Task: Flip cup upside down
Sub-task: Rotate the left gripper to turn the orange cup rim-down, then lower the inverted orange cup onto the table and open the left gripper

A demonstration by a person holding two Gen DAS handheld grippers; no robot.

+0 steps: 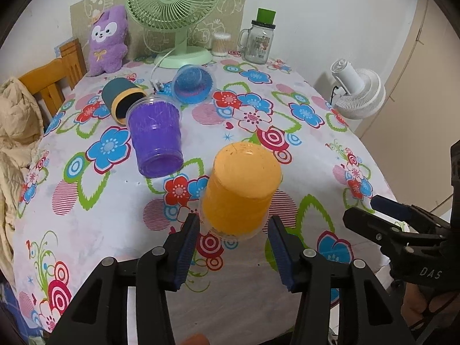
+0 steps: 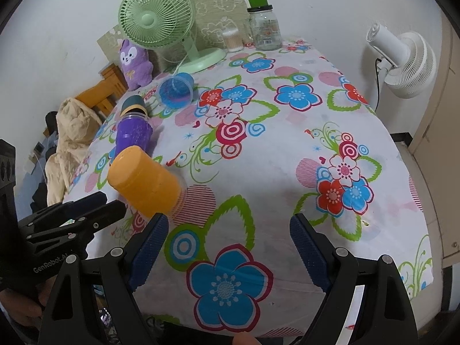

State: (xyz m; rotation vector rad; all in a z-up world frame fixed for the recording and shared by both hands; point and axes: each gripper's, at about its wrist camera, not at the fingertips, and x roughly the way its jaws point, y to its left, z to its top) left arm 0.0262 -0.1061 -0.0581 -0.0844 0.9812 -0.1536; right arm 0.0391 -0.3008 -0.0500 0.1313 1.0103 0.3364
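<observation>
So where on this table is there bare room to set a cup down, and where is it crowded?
The near right of the tablecloth is bare, between the orange cup and the table's right edge, in front of the open right hand-held gripper. The left is crowded: purple cup, dark cup and blue cup. The back holds the green fan and jar.
</observation>
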